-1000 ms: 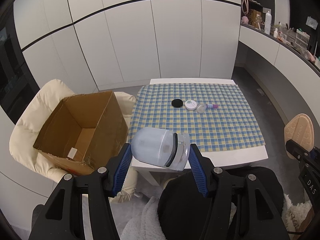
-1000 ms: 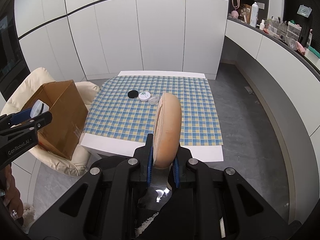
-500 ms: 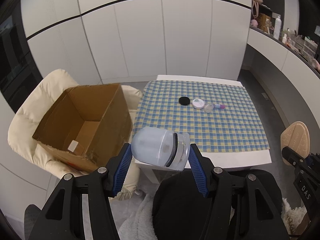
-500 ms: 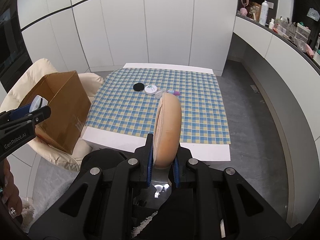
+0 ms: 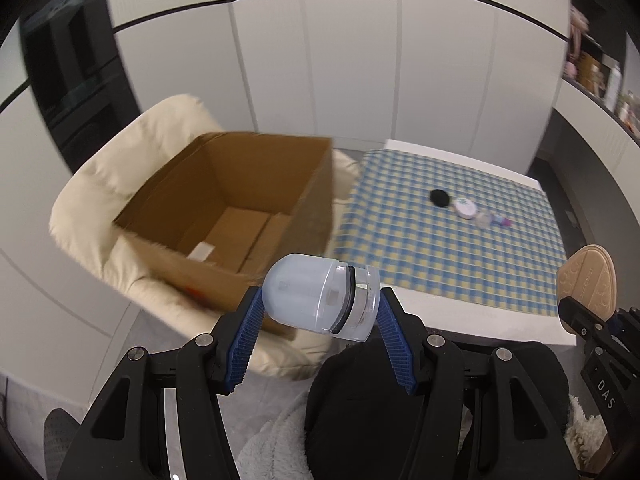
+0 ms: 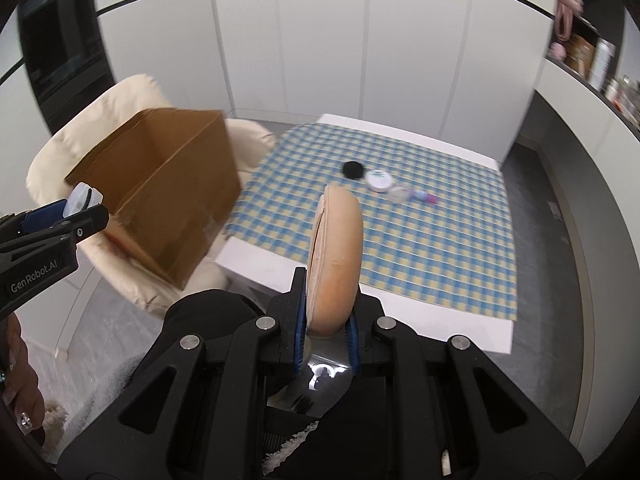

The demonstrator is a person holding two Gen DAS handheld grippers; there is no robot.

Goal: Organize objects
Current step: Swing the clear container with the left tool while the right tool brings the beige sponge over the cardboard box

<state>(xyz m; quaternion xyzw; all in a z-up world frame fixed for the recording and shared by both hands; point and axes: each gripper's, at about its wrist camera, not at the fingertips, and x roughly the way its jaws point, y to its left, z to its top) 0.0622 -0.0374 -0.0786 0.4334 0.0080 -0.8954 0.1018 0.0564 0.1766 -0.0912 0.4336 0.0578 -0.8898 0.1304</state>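
White flat-panel cabinet fronts [image 5: 340,64] with a thin dark horizontal line form the back wall; a dark glazed unit [image 5: 72,92] stands at the left, and a white counter [image 6: 580,128] carrying bottles and small clutter runs along the right. The floor [image 6: 560,260] is grey.

A white table [image 6: 400,312] is covered by a blue-and-yellow checked cloth [image 6: 420,240]. Beside its left edge, a cream padded armchair [image 5: 104,200] carries an open brown cardboard box [image 5: 224,216]. The box interior shows only a small white label on its bottom panel.

The left gripper [image 5: 320,312] pinches a translucent frosted container [image 5: 316,296] between its blue ribbed pads; the container lies sideways, domed end to the left, clear collar with a dark ring to the right. It is held in the air in front of the near wall of the box, above the chair edge.

The right gripper [image 6: 324,328] is pressed together on a flat, rounded, peach-coloured pad [image 6: 334,264], held on edge and upright, in the air before the near edge of the table.

On the cloth, in a close row: a black round disc [image 6: 353,169], a white round jar [image 6: 379,181] with a green motif on its lid, a small clear jar [image 6: 398,194], and a small tube with a purple end [image 6: 424,197].
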